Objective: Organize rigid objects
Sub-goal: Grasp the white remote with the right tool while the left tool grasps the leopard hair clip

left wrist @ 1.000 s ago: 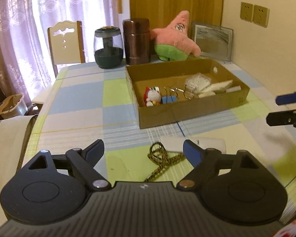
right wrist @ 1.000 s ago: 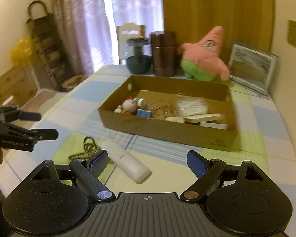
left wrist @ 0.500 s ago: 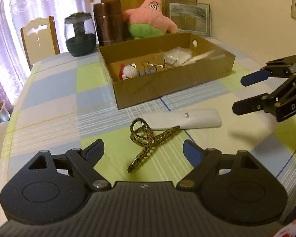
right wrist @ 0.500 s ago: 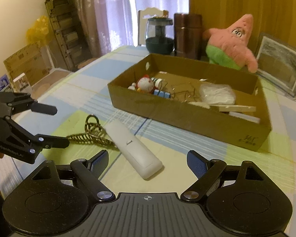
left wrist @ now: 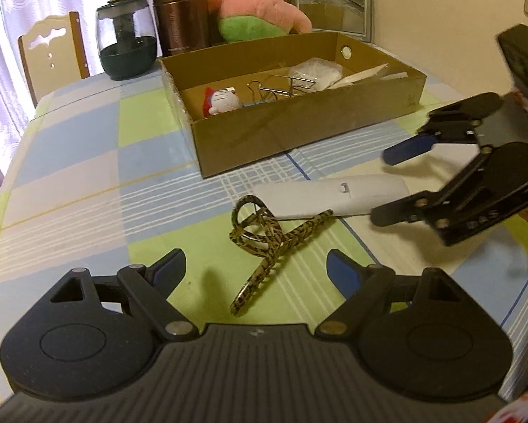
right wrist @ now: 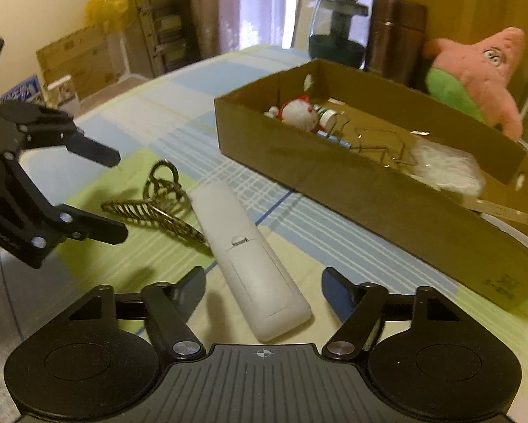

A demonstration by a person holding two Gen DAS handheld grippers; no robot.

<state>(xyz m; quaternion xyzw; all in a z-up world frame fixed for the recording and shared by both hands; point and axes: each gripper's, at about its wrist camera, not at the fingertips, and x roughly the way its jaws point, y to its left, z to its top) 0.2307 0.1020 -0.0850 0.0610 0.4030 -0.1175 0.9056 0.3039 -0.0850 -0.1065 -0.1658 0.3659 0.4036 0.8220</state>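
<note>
Right tongs (right wrist: 264, 287), just narrowing, straddle the white remote (right wrist: 251, 261) without touching it.

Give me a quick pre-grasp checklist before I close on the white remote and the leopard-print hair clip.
1. Right gripper lined up on the white remote: ok. The remote's near end lies between the fingers; the jaws have just been closing, pads not yet touching.
2. Left gripper lined up on the hair clip: ok. It is open with the clip ahead, between the fingers.
3. Clip clear of the remote: not ok. One clip arm reaches the remote's edge.
4. Room in the cardboard box: ok, bare floor shows near its left end.
5. Grippers clear of each other: ok, apart for now.
</note>
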